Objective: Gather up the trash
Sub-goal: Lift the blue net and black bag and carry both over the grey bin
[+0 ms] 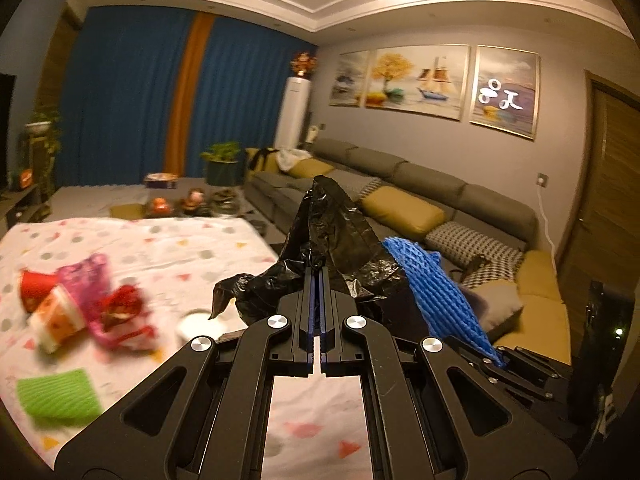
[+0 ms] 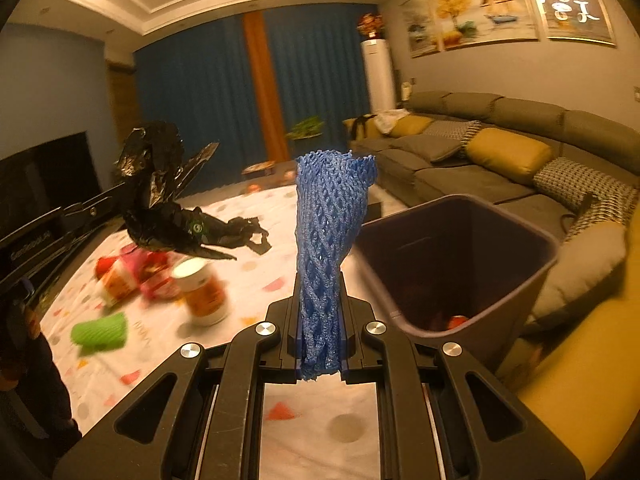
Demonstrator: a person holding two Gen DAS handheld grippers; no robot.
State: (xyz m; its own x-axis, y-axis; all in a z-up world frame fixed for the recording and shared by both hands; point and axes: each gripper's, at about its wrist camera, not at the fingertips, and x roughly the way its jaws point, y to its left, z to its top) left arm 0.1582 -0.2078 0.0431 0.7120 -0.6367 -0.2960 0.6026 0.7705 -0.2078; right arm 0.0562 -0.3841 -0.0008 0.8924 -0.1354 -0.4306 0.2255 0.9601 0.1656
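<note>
We are mid-carry, both loads headed for the purple bin (image 2: 460, 264). The right tool (image 2: 320, 320) is clamped narrow on the blue foam net (image 2: 332, 232), just left of the bin. The left tool (image 1: 319, 312), farther left, pinches the black plastic bag (image 1: 332, 240). Next each must reach over the rim and open; the blurred wrappers (image 2: 132, 276) on the bench (image 2: 320, 420) probably follow.

Open mouth of the dark bin (image 2: 460, 248) unobstructed just right of the blue foam net (image 2: 332, 240). Leftward, passage blocked by black bag (image 2: 160, 200), bottle (image 2: 204, 292) and wrappers (image 2: 132, 276) on the surface (image 2: 320, 420).
</note>
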